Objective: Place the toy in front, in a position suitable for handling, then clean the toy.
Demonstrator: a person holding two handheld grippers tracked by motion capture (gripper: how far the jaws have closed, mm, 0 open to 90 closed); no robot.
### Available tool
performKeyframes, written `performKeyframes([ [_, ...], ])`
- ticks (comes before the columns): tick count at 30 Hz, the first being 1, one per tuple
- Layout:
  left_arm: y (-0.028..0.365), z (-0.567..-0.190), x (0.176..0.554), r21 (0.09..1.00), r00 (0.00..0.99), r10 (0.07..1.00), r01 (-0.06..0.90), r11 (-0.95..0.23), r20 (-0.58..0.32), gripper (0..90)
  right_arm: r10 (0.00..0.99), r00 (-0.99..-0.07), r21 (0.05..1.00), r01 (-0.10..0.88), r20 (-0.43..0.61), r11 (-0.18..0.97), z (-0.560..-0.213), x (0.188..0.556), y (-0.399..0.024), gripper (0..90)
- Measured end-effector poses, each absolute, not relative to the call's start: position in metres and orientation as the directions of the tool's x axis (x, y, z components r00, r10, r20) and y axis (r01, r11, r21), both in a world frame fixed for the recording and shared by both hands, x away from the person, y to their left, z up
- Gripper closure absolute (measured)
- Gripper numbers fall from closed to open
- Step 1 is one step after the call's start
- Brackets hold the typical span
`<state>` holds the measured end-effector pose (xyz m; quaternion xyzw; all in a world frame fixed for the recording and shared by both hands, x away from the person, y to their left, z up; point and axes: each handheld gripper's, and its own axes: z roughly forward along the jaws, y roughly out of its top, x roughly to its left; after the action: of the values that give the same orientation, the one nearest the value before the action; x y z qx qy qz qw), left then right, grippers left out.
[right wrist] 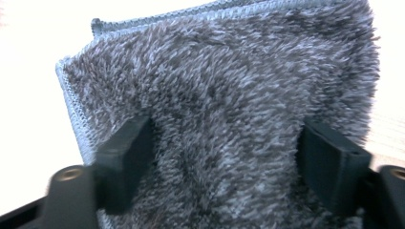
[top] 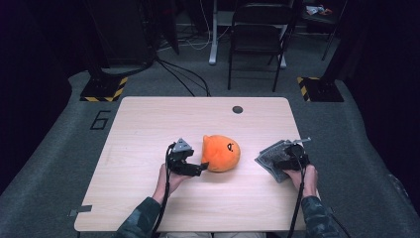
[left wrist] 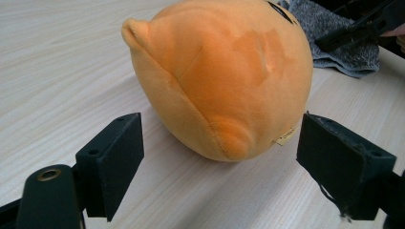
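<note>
Orange plush and grey cloth on the wooden table (top: 148,198), one gripper at each

The orange plush toy (top: 221,153) sits around the middle of the table, and the fluffy grey cloth (top: 270,159) lies folded near the right edge. The left gripper (top: 200,167) is right at the plush's near-left side, jaws spread wide either side of its end, not pinching it. The right gripper (top: 288,161) is down over the cloth, jaws apart with the fuzzy pile between them, no clear squeeze.
</note>
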<state>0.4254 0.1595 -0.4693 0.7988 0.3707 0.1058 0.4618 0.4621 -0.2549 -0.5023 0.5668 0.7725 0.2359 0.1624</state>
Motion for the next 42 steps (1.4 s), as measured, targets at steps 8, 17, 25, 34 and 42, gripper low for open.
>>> performKeyframes([
  [8,0.158,-0.468,0.425,0.815,0.705,0.689,0.492,-0.306,-0.168,16.0,0.947,-0.320,0.570,0.782,0.021,0.251,-0.499,0.455,-0.253,72.4],
  [17,0.160,-0.468,0.425,0.819,0.703,0.692,0.490,-0.299,-0.167,15.9,0.937,-0.346,0.658,0.716,0.041,0.235,-0.475,0.449,-0.253,76.0],
  [25,0.161,-0.469,0.425,0.822,0.702,0.693,0.486,-0.297,-0.164,16.7,0.924,-0.380,0.712,0.661,0.045,0.238,-0.449,0.441,-0.245,75.9],
  [34,0.158,-0.472,0.424,0.822,0.718,0.679,0.473,-0.318,-0.150,22.2,0.899,-0.435,0.756,0.606,0.055,0.247,-0.425,0.434,-0.225,75.8],
  [42,0.154,-0.475,0.423,0.822,0.725,0.677,0.458,-0.339,-0.125,35.2,0.878,-0.473,0.767,0.590,0.076,0.252,-0.413,0.429,-0.211,75.8],
])
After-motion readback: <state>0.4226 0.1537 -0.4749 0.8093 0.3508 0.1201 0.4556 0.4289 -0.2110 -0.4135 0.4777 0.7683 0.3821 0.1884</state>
